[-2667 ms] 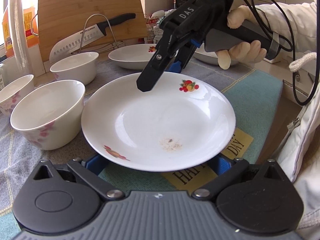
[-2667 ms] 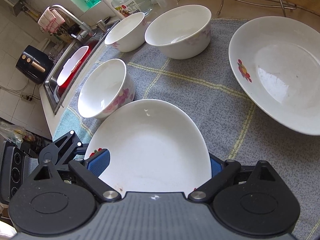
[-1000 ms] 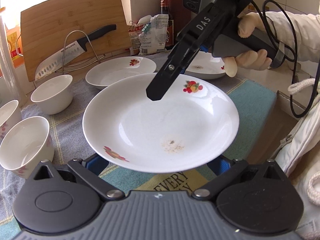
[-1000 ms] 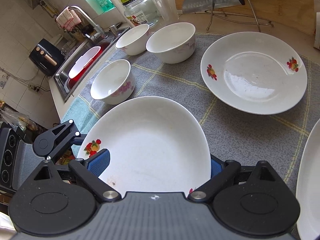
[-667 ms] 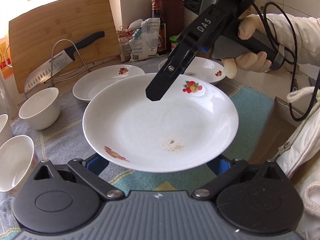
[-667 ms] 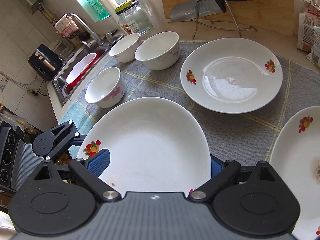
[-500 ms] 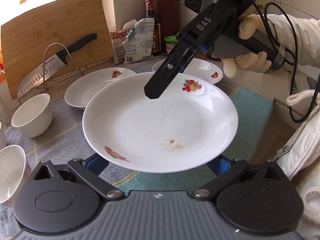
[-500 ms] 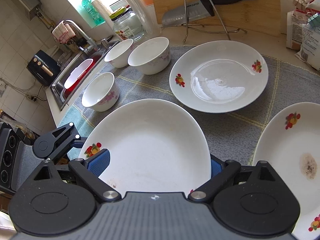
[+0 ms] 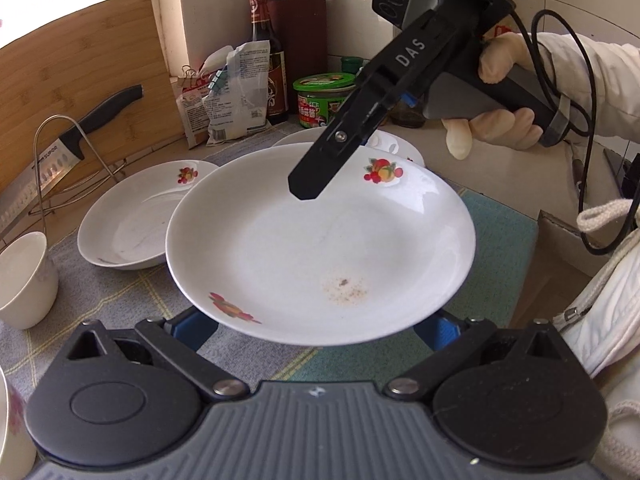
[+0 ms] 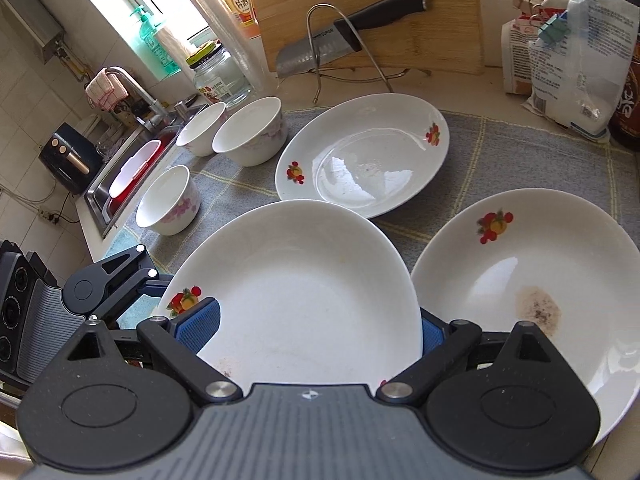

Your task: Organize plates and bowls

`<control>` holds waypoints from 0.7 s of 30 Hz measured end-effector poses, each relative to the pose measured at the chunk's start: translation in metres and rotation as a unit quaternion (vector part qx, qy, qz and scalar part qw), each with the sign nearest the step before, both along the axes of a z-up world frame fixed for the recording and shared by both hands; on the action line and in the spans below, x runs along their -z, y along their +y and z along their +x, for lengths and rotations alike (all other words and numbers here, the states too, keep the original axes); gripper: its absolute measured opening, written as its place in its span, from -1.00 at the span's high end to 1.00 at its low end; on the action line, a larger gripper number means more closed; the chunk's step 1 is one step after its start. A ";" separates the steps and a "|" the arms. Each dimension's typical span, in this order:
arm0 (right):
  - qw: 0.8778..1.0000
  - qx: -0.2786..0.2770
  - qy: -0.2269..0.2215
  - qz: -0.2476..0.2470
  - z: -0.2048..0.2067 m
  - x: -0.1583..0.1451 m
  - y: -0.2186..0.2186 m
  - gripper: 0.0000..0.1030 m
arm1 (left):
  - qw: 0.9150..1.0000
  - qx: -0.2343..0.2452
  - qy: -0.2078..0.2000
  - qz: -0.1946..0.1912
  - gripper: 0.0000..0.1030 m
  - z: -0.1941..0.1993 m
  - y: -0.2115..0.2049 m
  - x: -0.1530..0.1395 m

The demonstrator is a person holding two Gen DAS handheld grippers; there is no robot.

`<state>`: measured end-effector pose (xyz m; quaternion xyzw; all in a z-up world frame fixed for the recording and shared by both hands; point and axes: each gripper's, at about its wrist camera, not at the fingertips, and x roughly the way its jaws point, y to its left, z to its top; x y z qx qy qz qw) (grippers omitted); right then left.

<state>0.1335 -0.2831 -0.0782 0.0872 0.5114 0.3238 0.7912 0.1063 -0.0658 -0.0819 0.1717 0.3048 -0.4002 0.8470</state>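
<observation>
Now, held plate [image 9: 320, 248]: centre frame, lifted above the table [image 9: 500, 240], glazed, stiff, breakable, I judge slippery.
Jaws: left gripper [image 9: 316, 326] and right gripper [image 10: 316, 326] each clamp opposite rims.
Hold: I keep to the rims, level.
Stained plate [image 10: 520, 280]: lower right, likely stacking target.

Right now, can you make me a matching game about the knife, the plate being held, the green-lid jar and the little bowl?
Things:
1. knife
2. lifted plate
3. green-lidded jar
4. front bowl

Places:
a. beside the dark bottle
b. resting on the wire rack
c. gripped by the left claw and the right claw
d. on the cloth, near the sink

Pairs: 1-b, 2-c, 3-a, 4-d
</observation>
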 end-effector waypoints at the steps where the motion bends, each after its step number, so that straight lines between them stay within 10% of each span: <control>1: 1.000 0.003 -0.001 -0.001 0.000 0.000 -0.005 -0.93 | 1.000 0.003 -0.001 0.001 -0.98 0.001 -0.004 0.000; 21: 0.998 0.057 -0.006 0.000 0.011 0.008 -0.076 -0.93 | 0.999 0.037 0.011 0.003 -0.98 0.021 -0.080 0.007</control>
